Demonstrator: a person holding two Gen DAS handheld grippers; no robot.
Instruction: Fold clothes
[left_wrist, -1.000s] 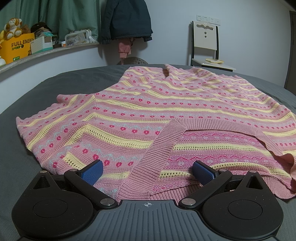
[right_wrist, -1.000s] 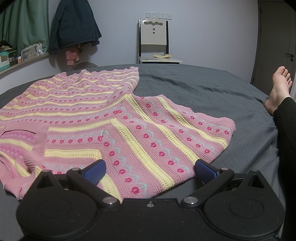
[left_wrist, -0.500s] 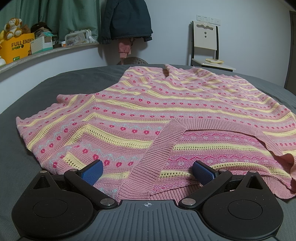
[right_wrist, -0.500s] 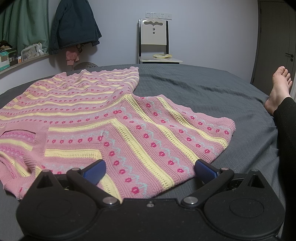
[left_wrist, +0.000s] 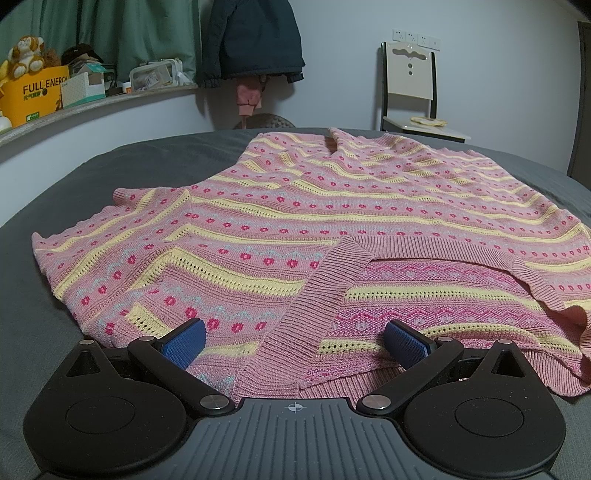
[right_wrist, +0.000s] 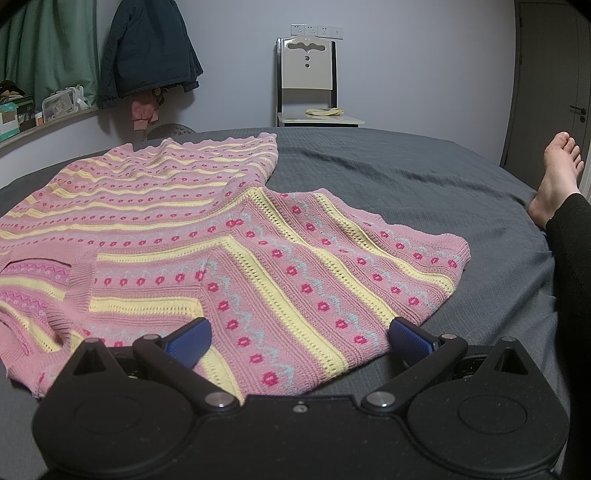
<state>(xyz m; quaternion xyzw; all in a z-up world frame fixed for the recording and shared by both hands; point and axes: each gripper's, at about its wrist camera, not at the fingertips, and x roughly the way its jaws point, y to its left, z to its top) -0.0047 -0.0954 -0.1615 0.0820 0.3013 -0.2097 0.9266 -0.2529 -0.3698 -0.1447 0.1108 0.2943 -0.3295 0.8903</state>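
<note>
A pink knitted sweater (left_wrist: 295, 221) with yellow stripes and red dots lies spread flat on a dark grey bed (left_wrist: 74, 192). Its ribbed V-neck (left_wrist: 317, 306) lies right in front of my left gripper (left_wrist: 295, 341), which is open and empty just above the collar edge. In the right wrist view the sweater (right_wrist: 184, 229) fills the left half, with one sleeve (right_wrist: 351, 266) spread out to the right. My right gripper (right_wrist: 299, 338) is open and empty, low over the near edge of that sleeve and shoulder.
The person's bare foot (right_wrist: 557, 173) and black-clad leg (right_wrist: 576, 266) rest on the bed at the right. A chair (right_wrist: 310, 88) stands by the far wall. A dark jacket (left_wrist: 251, 40) hangs at the back. A shelf (left_wrist: 55, 107) with boxes runs along the left wall.
</note>
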